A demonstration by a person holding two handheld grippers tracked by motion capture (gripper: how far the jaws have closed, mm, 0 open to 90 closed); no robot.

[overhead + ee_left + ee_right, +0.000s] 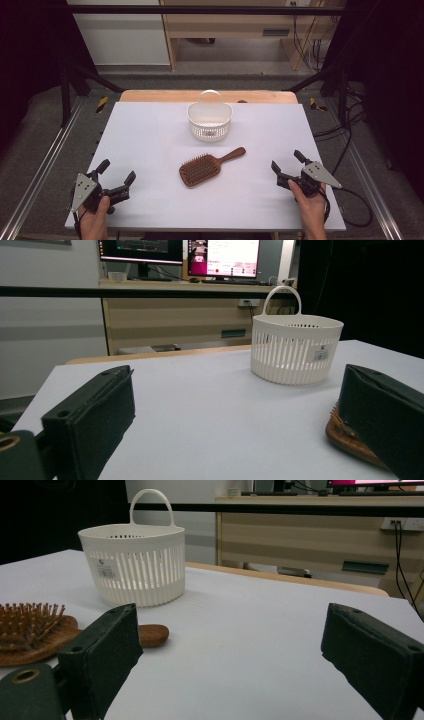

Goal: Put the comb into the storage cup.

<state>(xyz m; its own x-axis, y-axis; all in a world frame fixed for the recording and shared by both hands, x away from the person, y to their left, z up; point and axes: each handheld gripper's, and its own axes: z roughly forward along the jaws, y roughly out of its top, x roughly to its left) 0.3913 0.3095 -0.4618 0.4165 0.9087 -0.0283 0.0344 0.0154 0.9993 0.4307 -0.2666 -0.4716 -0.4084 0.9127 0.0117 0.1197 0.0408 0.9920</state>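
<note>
A wooden hairbrush (207,167) lies bristles up at the middle of the white table, handle pointing to the back right. A white slatted basket (210,120) with a loop handle stands upright behind it. My left gripper (117,176) rests open near the front left edge, well left of the brush. My right gripper (287,161) is open near the front right, to the right of the brush. In the left gripper view the basket (296,348) stands ahead and the brush (350,437) peeks out behind the right jaw. In the right gripper view the brush (37,630) and basket (134,567) lie to the left.
The white table top (150,145) has bare room around both objects. Metal rails run along the floor on both sides, and cables (350,150) lie to the right. A wooden desk with monitors (180,250) stands beyond the table's far edge.
</note>
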